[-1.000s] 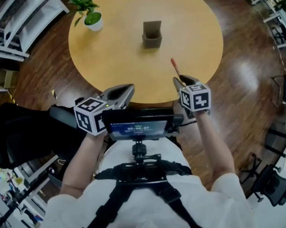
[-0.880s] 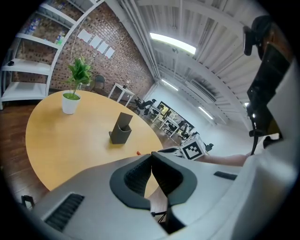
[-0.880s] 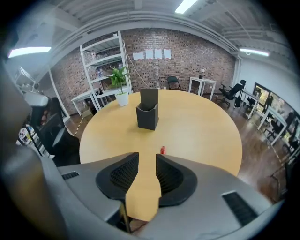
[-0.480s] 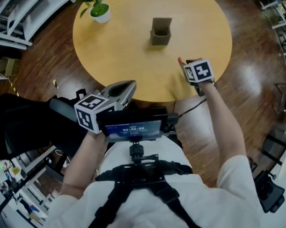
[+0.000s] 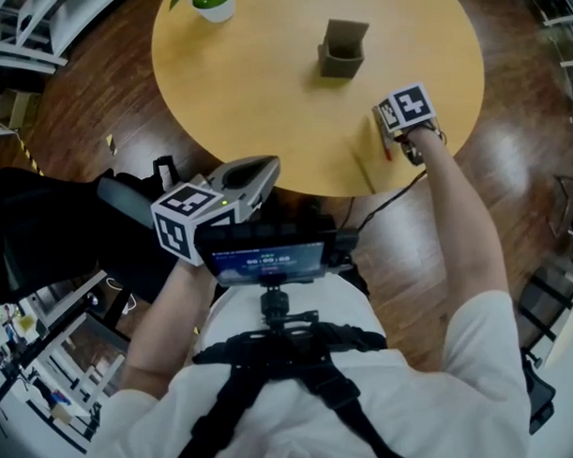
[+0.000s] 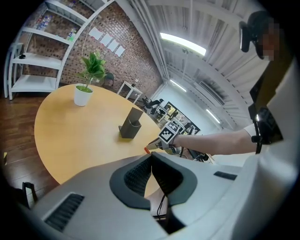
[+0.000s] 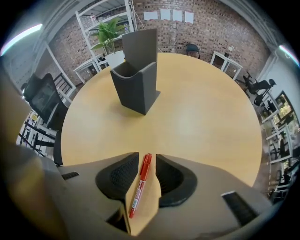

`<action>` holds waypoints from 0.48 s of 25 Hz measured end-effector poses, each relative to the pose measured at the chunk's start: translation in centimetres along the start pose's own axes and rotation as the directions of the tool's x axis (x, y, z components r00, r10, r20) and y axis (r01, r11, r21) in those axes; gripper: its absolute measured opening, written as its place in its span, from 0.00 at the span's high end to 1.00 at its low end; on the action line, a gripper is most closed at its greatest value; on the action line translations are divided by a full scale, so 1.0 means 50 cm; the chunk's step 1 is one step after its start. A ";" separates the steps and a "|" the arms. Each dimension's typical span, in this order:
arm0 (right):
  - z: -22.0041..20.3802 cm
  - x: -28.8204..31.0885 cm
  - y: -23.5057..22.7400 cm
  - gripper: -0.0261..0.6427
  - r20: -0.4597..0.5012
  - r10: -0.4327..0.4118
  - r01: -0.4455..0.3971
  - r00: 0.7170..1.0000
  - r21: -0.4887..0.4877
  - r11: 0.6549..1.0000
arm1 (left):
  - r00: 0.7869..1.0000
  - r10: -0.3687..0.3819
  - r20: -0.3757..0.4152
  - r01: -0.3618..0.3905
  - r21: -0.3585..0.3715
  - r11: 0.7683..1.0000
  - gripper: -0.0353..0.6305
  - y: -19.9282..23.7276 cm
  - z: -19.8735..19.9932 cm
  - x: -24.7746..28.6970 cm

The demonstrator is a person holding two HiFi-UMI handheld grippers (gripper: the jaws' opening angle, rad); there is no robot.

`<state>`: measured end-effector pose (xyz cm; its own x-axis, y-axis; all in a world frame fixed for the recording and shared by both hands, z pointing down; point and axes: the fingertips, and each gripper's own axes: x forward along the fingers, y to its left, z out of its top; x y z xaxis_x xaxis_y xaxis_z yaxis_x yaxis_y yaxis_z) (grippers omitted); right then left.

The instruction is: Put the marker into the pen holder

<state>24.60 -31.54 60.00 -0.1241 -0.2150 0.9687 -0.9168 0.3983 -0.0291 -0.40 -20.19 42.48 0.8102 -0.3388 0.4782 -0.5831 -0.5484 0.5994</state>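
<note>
A red marker lies flat on the round wooden table, and only a short red piece of it shows in the head view. My right gripper is open and low over the table, one jaw on each side of the marker with a gap to each. The dark grey pen holder stands upright farther in on the table, apart from the gripper. My left gripper is shut and empty, held off the table's near edge.
A potted plant in a white pot stands at the table's far left edge. A black chair is at my left over the wooden floor. A small screen is mounted on my chest rig. Shelves line the brick wall.
My right gripper has moved forward and to the right over the table, and its jaws now straddle the marker that lay ahead of it. The left gripper has hardly moved.
</note>
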 end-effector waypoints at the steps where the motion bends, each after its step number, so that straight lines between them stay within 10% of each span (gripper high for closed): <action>1: 0.001 0.005 0.000 0.78 -0.015 0.013 -0.013 1.000 0.001 1.000 | 1.000 0.002 0.000 -0.002 -0.001 1.000 0.95 0.001 0.000 -0.002; 12: -0.009 0.051 -0.002 0.78 -0.143 0.024 -0.023 0.989 0.003 1.000 | 0.999 0.033 0.013 -0.032 -0.015 0.999 0.95 0.012 0.003 -0.025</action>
<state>24.53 -31.70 62.57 -0.0900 -0.0754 0.9931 -0.9148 0.4005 -0.0524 -1.73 -20.22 42.13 0.7915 -0.3668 0.4889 -0.6099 -0.5256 0.5931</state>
